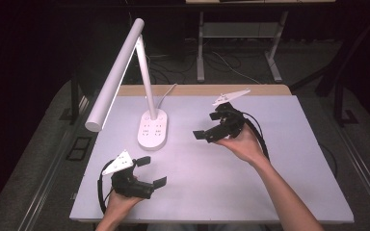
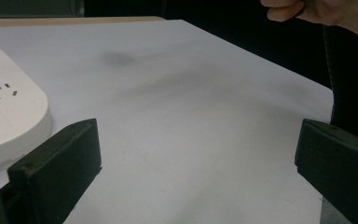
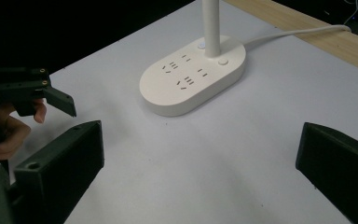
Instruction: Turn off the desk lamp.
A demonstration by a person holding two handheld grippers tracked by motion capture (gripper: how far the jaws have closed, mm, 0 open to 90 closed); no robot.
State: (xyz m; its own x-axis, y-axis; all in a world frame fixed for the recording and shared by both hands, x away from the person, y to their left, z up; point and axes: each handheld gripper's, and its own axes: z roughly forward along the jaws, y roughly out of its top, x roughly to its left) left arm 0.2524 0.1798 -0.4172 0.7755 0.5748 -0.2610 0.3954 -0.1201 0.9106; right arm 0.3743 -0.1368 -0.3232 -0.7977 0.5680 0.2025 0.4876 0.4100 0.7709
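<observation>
A white desk lamp stands on the table, its oval base (image 1: 152, 130) carrying several socket outlets and its long tube head (image 1: 117, 72) reaching out to the left. The base (image 3: 193, 80) lies ahead of my right gripper; its edge (image 2: 9, 116) is at the left of the left gripper view. My left gripper (image 1: 152, 171) rests low near the front left, open and empty, jaws wide apart over bare table (image 2: 191, 154). My right gripper (image 1: 205, 126) hovers right of the base, open and empty, pointing toward it. The left gripper (image 3: 56, 100) and its hand appear beyond.
The lamp's white cord (image 3: 298, 32) runs off the back over a wooden strip (image 1: 202, 90). The white tabletop (image 1: 212, 183) has free room in the middle and right. A desk frame (image 1: 241, 43) and cables lie on the dark floor behind.
</observation>
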